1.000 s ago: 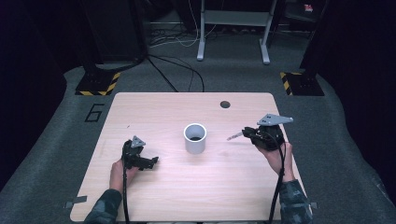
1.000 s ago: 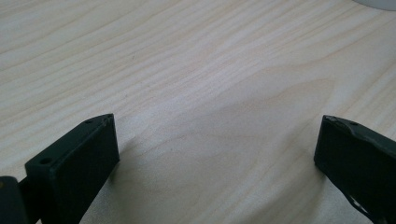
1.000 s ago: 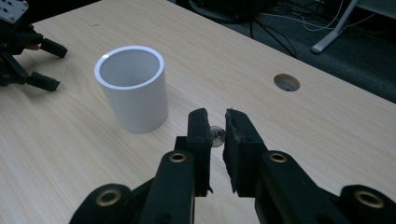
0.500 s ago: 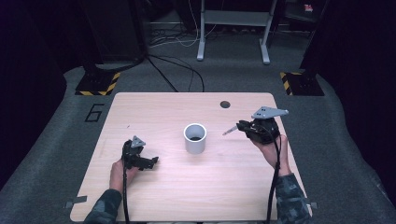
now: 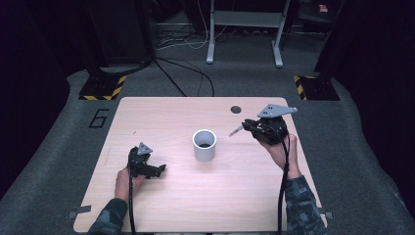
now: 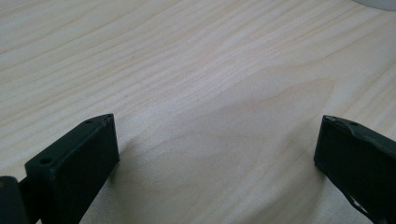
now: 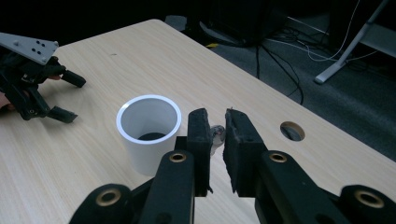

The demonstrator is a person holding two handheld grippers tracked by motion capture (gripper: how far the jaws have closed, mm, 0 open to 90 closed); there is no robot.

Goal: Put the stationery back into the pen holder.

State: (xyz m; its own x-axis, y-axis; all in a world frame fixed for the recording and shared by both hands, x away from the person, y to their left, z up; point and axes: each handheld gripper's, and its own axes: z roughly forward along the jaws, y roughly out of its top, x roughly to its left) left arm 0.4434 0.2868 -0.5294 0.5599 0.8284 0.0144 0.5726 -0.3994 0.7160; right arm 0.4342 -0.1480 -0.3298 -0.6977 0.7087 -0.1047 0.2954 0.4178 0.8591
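The wooden table takes up most of the high view, sitting on grey carpet with a small round hole near its far edge, towards the far right corner. Roughly dead centre of the table there's a white cup, standing upright with the open end up, and something dark at the bottom of it that I can't make out.

The right gripper is up in the air over the right side of the table, right of the cup and well clear of it, not far from the hole. Its 2 jaws are pinched on a thin metal pin that sticks out towards the cup; in the right gripper view the pin is just a little grey end between the pads, so hard to say more.

The left gripper sits low at the near left part of the table, jaws spread wide with nothing but bare wood between them.
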